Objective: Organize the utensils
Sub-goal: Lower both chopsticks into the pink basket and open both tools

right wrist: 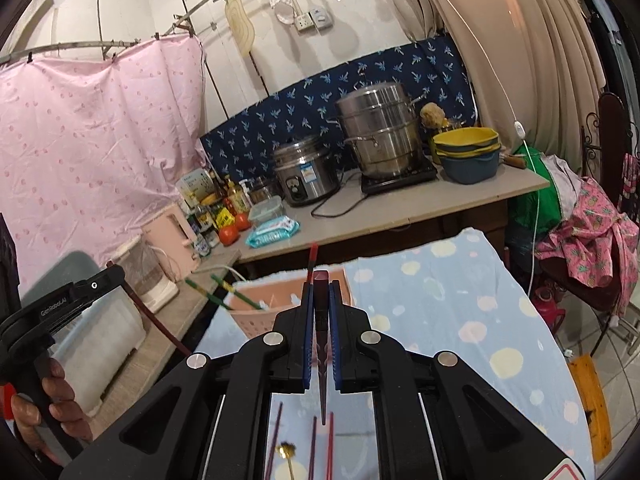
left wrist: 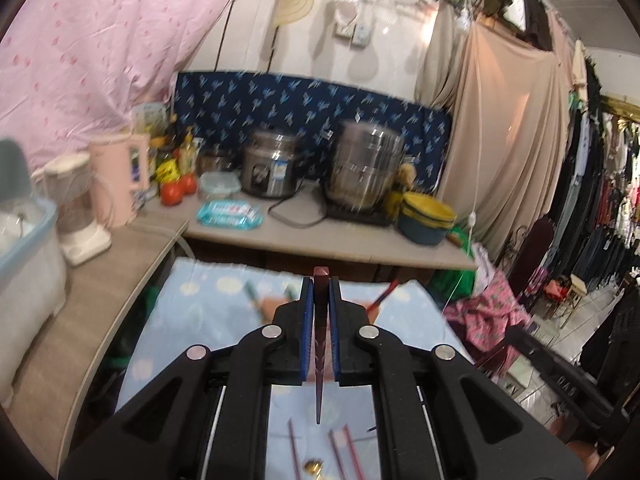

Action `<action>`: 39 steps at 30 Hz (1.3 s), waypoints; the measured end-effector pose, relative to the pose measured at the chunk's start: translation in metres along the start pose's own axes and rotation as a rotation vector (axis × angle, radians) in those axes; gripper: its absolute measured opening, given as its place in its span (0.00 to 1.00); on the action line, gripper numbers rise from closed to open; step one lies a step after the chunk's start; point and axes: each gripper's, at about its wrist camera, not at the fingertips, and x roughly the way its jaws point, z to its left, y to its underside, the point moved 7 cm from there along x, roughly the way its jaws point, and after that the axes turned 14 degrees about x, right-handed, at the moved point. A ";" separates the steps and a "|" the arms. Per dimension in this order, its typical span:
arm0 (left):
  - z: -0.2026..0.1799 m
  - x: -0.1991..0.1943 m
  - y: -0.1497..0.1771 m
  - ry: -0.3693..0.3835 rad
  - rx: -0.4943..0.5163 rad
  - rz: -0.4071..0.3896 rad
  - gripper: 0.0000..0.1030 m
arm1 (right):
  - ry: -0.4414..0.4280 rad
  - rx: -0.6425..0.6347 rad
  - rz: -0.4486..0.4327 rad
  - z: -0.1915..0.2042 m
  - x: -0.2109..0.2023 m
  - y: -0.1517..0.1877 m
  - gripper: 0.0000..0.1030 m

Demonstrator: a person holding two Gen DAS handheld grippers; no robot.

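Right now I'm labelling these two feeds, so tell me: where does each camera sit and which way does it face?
Left wrist: on the left gripper, facing the counter; its fingers clamp a dark red chopstick.
Right wrist: on the right gripper, facing the same counter; it clamps another chopstick; the person's left hand shows.
Shared: steel steamer pot, blue spotted cloth.

On the grey table (right wrist: 400, 216) along the wall stand a steel rice cooker (right wrist: 306, 176), a tall stacked steamer pot (right wrist: 380, 132) on a black hob, yellow and blue basins (right wrist: 468, 152), two tomatoes (left wrist: 178, 190), a wipes pack (left wrist: 230, 213) and a pink kettle (left wrist: 118, 178).
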 end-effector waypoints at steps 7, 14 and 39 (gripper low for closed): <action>-0.008 0.014 -0.057 -0.013 0.029 -0.101 0.07 | -0.066 0.006 -0.068 0.029 0.017 -0.051 0.07; 0.001 0.046 -0.083 -0.039 0.043 -0.122 0.07 | -0.105 0.030 -0.101 0.052 0.048 -0.088 0.07; 0.041 0.137 -0.014 -0.091 -0.008 0.056 0.08 | 0.015 -0.002 0.069 0.028 0.157 -0.034 0.08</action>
